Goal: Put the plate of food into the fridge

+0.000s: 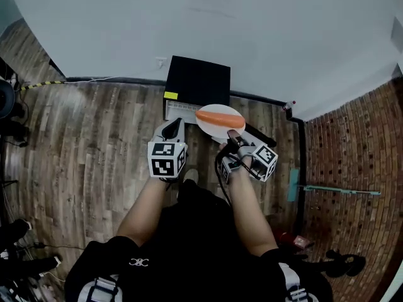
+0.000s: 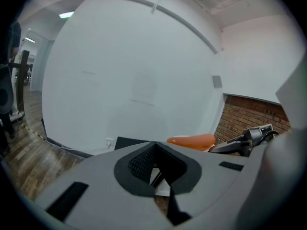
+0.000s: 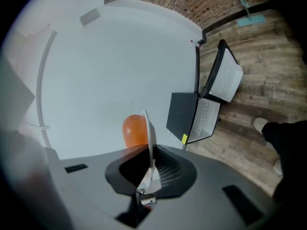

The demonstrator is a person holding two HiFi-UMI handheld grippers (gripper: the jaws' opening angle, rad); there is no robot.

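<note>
A white plate (image 1: 217, 126) with a long orange piece of food (image 1: 219, 116) hangs level just in front of the small black fridge (image 1: 196, 80). The fridge stands on the floor against the white wall, its door (image 3: 224, 79) swung open and its white inside (image 3: 205, 119) showing. My right gripper (image 1: 234, 138) is shut on the plate's near rim. In the right gripper view the plate (image 3: 149, 131) runs edge-on between the jaws, with the orange food (image 3: 135, 130) behind it. My left gripper (image 1: 171, 129) is beside the plate on the left, tips together and holding nothing. The left gripper view shows the food (image 2: 192, 141) to its right.
Wooden floor lies all round. A brick wall (image 1: 356, 143) stands at the right, with a teal-handled mop (image 1: 334, 189) lying on the floor by it. Dark equipment and cables (image 1: 11, 115) crowd the far left. A dark strip (image 1: 113, 80) runs along the wall's foot.
</note>
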